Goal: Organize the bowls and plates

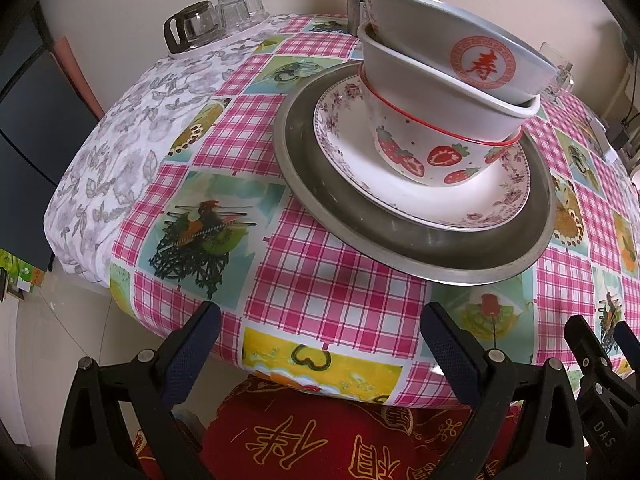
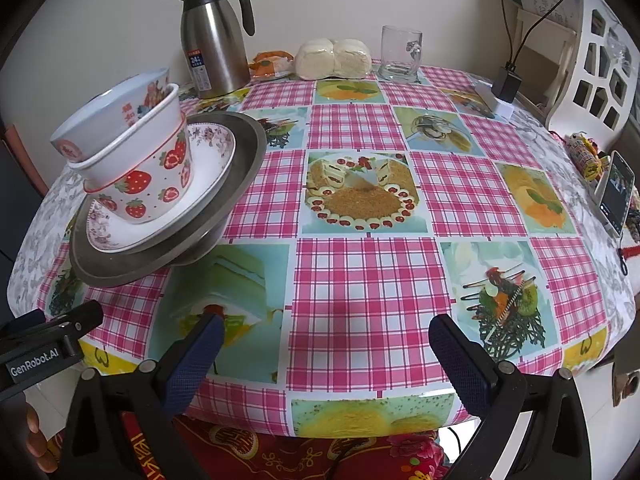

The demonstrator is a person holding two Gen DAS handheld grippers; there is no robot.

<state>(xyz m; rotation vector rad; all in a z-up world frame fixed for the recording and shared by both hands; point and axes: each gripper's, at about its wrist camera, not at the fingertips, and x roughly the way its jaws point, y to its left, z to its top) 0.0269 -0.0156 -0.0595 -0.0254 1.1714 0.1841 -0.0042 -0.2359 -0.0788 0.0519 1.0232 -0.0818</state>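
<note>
A stack stands on the checked table: a metal plate [image 1: 404,248] at the bottom, a floral plate [image 1: 352,152] on it, then a strawberry bowl [image 1: 436,156], a white bowl [image 1: 432,100] and a pale blue bowl with a red character [image 1: 460,36] on top. The same stack shows at the left of the right wrist view, with the metal plate [image 2: 168,256] and strawberry bowl [image 2: 148,188]. My left gripper [image 1: 320,344] is open and empty at the near table edge, below the stack. My right gripper [image 2: 326,352] is open and empty, right of the stack.
A steel thermos jug [image 2: 214,40], wrapped buns [image 2: 332,59] and a glass mug [image 2: 400,54] stand along the back. A glass pot and upturned glasses [image 1: 216,20] sit on a tray. A phone [image 2: 616,196] leans at the right edge. A red cushion [image 1: 320,436] lies below.
</note>
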